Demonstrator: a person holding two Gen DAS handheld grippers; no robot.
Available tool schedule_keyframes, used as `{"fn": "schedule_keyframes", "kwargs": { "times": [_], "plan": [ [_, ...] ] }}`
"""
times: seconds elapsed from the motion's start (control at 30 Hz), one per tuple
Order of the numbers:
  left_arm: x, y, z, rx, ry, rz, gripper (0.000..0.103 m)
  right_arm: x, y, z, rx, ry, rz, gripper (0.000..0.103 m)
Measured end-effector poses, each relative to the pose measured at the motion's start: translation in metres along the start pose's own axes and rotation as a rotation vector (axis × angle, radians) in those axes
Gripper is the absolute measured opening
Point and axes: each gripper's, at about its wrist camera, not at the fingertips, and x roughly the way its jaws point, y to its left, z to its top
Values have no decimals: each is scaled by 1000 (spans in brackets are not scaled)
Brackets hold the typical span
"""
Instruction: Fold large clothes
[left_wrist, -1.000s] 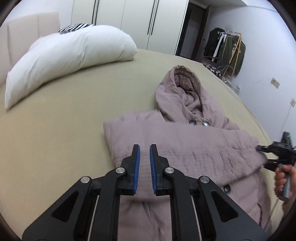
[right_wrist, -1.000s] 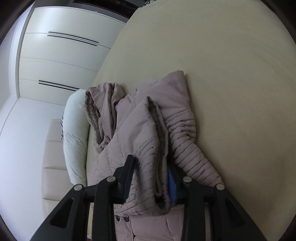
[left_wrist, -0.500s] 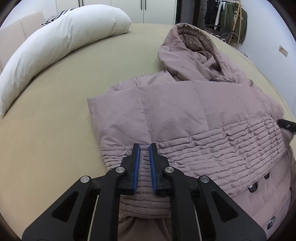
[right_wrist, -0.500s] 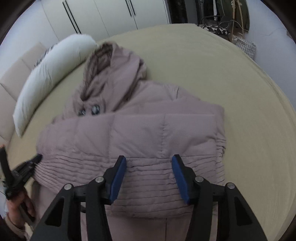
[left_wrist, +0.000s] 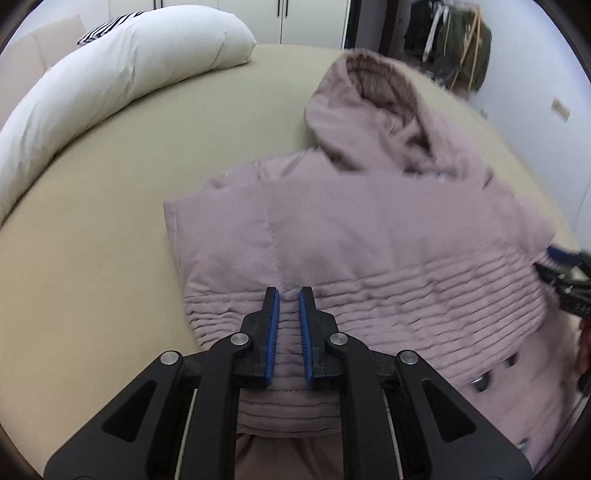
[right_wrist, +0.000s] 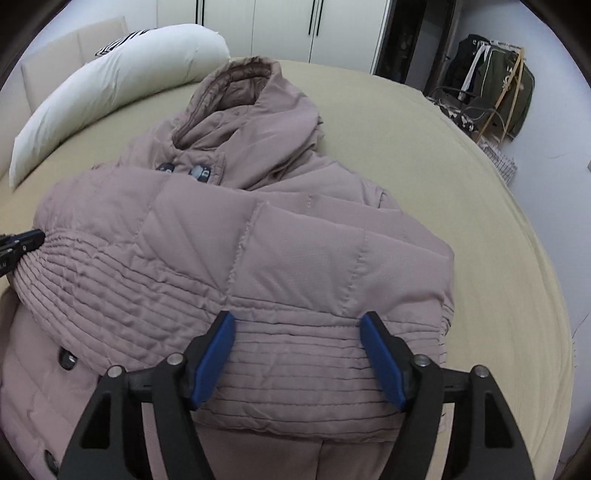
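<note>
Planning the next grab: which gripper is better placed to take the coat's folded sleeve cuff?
Right gripper, probably: its jaws stand wide open over the ribbed cuff of the coat. Left gripper is nearly closed.

A bed (left_wrist: 110, 206) with a plain beige-olive sheet carries everything here. A mauve quilted hooded coat (left_wrist: 369, 236) lies flat on it, hood toward the far side, with both sleeves folded across the chest; the ribbed cuffs lie nearest, and dark buttons show at the collar and down the lower front. On the far left of the bed a long, curved white pillow (left_wrist: 110, 81) rests on the sheet, well apart from the coat. Behind it, at the far left edge, part of a black-and-white striped cushion (right_wrist: 122, 40) shows. The sheet is smooth around the coat.
</note>
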Motion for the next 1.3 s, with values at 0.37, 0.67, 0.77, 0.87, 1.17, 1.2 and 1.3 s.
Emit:
{"fn": "schedule_keyframes", "kwargs": {
  "times": [0.37, 0.67, 0.77, 0.87, 1.17, 1.2, 1.3],
  "plan": [
    [46, -47, 194, -62, 7, -129, 11, 12, -58, 151, 271, -89, 223, 76],
    [143, -68, 250, -101, 111, -81, 11, 76, -55, 221, 352, -36, 311, 76],
    [166, -67, 254, -108, 116, -56, 11, 96, -44, 229, 339, -15, 330, 76],
    [189, -72, 260, -110, 132, -49, 11, 117, -31, 231, 323, 15, 327, 76],
    [192, -50, 273, -269, 81, -166, 11, 155, 0, 245, 270, 41, 271, 76],
    [188, -52, 274, -257, 66, -181, 11, 157, 0, 246, 273, 38, 274, 76],
    [191, -68, 276, -178, 84, -186, 11, 163, -3, 245, 280, 44, 250, 72]
  ]
}}
